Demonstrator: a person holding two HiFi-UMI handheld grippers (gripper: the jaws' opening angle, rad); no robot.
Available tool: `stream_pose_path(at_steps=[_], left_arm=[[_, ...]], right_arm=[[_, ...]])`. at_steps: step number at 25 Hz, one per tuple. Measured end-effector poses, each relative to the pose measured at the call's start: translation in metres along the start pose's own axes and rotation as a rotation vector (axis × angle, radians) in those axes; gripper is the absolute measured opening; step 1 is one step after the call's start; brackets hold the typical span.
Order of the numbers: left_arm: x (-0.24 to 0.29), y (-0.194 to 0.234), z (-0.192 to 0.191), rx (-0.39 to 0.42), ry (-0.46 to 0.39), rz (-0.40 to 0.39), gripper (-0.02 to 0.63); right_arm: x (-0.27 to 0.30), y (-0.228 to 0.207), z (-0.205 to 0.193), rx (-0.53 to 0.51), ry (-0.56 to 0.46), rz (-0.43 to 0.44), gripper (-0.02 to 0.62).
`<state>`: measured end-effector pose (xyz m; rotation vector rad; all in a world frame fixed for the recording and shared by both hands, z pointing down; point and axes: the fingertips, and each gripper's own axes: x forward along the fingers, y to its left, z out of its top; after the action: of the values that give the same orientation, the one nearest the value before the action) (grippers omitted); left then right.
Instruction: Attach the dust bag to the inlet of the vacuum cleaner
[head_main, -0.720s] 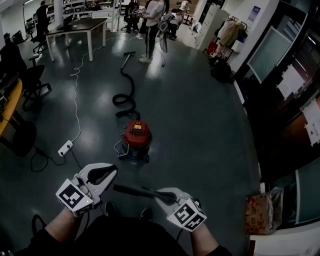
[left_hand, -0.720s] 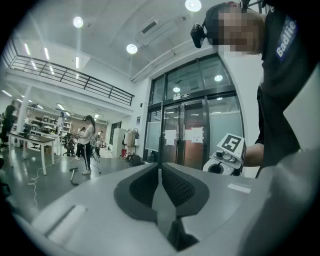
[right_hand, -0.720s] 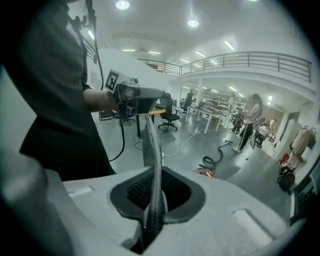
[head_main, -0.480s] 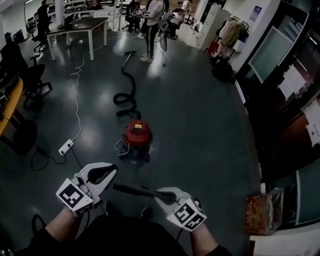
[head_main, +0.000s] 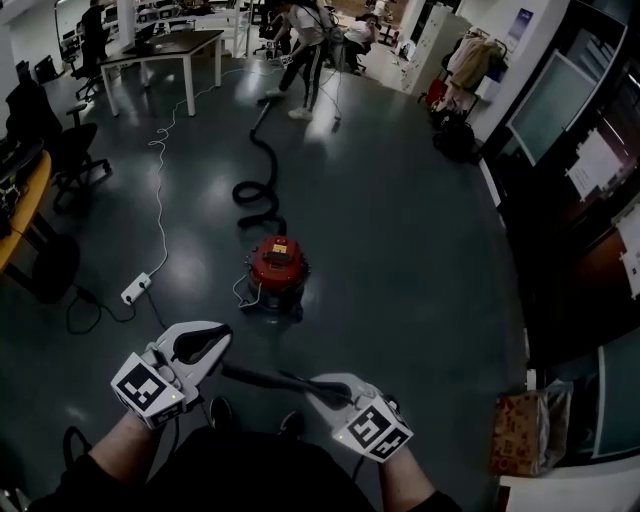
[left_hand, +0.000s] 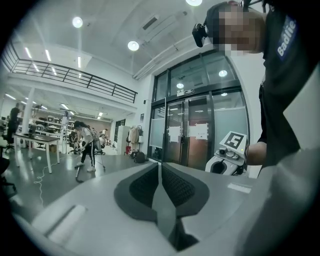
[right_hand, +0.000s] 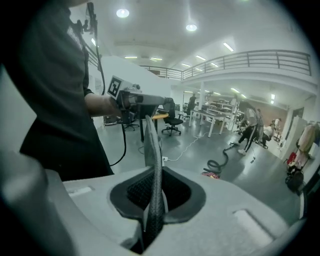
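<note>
**Bag gripped, vacuum not yet reached**

I am holding the dust bag (head_main: 268, 378) stretched flat and low in front of me. The left gripper (head_main: 218, 345) and right gripper (head_main: 316, 386) are each clamping shut on one edge. Since a moment ago the grip and spread are staying the same. The vacuum cleaner (head_main: 277, 268) is sitting well apart ahead, its hose (head_main: 255, 190) trailing beyond. I judge I am still approaching; I cannot make out the inlet from here.

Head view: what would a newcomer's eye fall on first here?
The red vacuum cleaner stands on the floor mid-frame, its black hose snaking away toward a person at the top. Nearest the camera, the left tool and right tool hold a dark dust bag stretched between them.
</note>
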<state>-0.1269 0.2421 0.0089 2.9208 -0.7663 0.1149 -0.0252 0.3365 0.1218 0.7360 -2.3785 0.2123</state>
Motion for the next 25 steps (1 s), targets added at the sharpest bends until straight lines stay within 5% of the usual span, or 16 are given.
stream_pose_path(at_steps=[17, 25], left_arm=[[0.048, 0.029, -0.02, 0.084, 0.082, 0.169, 0.018], [0.08, 0.112, -0.046, 0.032, 0.09, 0.165, 0.015]], right_arm=[[-0.002, -0.038, -0.033, -0.062, -0.049, 0.129, 0.026], [0.034, -0.08, -0.019, -0.033, -0.027, 0.128, 0.025]])
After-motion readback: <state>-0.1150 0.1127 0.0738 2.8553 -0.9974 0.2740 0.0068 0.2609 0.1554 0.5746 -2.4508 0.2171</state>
